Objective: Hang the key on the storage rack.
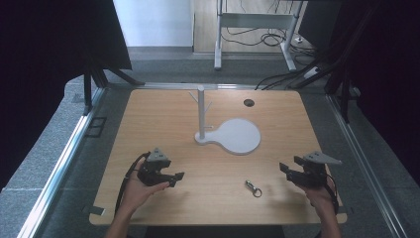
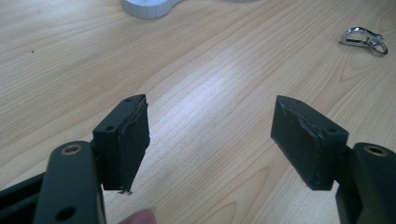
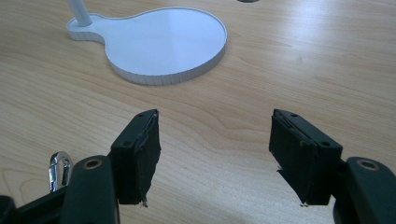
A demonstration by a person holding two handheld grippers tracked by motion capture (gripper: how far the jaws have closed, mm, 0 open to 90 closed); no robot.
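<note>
Lying near the desk's (image 1: pixel 148 106) front edge, a metal clip (image 1: pixel 253 188) between both grippers, nearer the right gripper (image 1: pixel 291 168), left gripper (image 1: pixel 174 179) well apart, both empty with jaws spread wide, white stand (image 1: pixel 233 135) mid-desk.

Wooden table (image 1: pixel 163 124); white stand (image 1: pixel 233 135); metal clip (image 1: pixel 253 188)

Key clip (image 1: pixel 253 188) lies on table (image 1: pixel 163 124), before the stand (image 1: pixel 229 133)

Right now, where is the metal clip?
In the high view the metal clip lies on the table, between both grippers, nearer the right gripper, below the white stand.
</note>
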